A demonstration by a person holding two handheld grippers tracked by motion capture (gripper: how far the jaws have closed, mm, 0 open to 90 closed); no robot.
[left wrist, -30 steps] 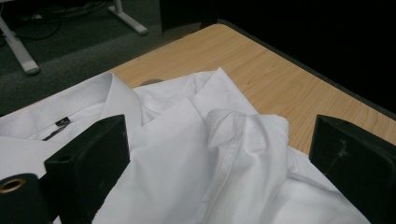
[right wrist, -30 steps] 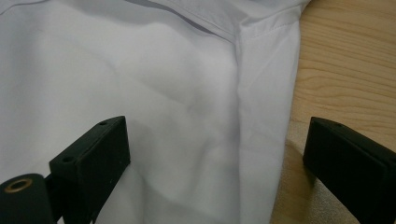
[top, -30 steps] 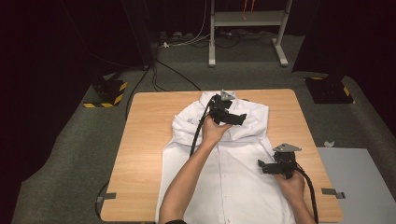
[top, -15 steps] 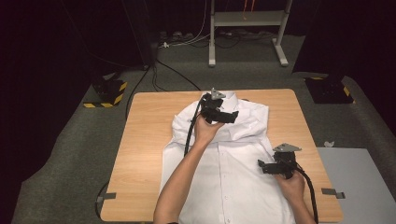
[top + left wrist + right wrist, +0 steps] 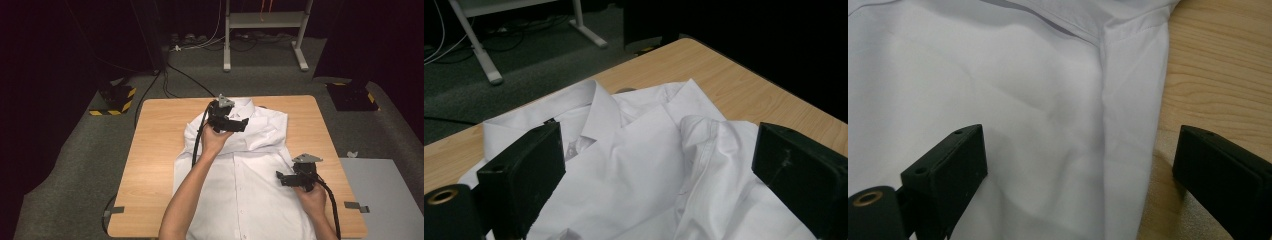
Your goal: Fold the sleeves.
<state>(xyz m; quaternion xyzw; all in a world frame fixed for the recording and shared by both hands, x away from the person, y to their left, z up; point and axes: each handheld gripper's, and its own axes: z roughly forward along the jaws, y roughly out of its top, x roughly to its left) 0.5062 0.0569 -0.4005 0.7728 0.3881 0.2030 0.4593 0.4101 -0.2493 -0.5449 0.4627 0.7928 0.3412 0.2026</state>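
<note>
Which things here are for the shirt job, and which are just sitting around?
For the job:
white shirt
left gripper, open above the folded sleeves
right gripper, open at the shirt's side edge
wooden table

Just sitting around:
metal stand
floor cables
grey board

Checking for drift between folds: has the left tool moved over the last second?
Yes. The left tool has shifted slightly left toward the shirt collar, judged against the table far edge.

Shirt, centre frame: plain white. Table: light wood grain. Grippers: black. Blocks, upper left/right w/ yellow-black stripes.
</note>
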